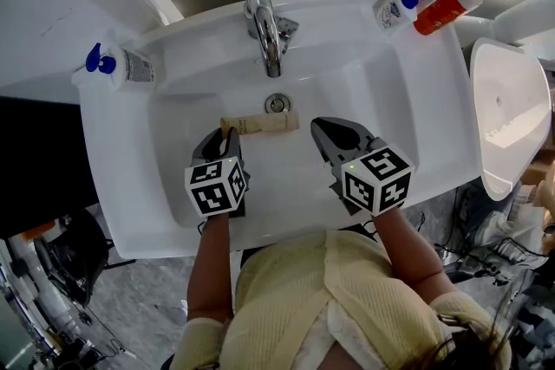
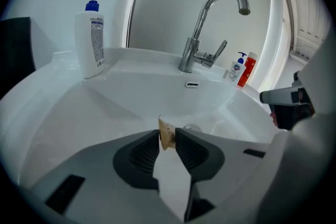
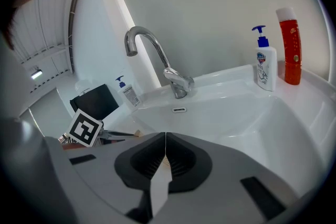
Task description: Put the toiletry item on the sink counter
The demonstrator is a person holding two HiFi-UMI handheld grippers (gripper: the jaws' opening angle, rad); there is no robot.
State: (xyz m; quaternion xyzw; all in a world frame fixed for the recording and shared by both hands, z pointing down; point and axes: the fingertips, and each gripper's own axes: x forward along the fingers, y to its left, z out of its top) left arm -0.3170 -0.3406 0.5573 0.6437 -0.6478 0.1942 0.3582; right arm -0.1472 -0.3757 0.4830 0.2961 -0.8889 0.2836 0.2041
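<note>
A tan tube (image 1: 260, 124) lies across the white sink basin (image 1: 364, 91), just in front of the drain (image 1: 277, 103). My left gripper (image 1: 227, 134) is at the tube's left end. In the left gripper view the tube's flat end (image 2: 167, 132) stands between the two pads of the left gripper (image 2: 167, 140), whose jaws stand a little apart, so it is open. My right gripper (image 1: 323, 127) hovers over the basin to the right of the tube, apart from it. The right gripper (image 3: 165, 136) is shut with nothing between its jaws.
A chrome faucet (image 1: 267, 30) arches over the back of the basin. A white pump bottle (image 1: 117, 65) stands on the counter's back left. A small pump bottle (image 1: 399, 6) and a red bottle (image 1: 447, 9) stand at the back right. Another white fixture (image 1: 507, 117) sits to the right.
</note>
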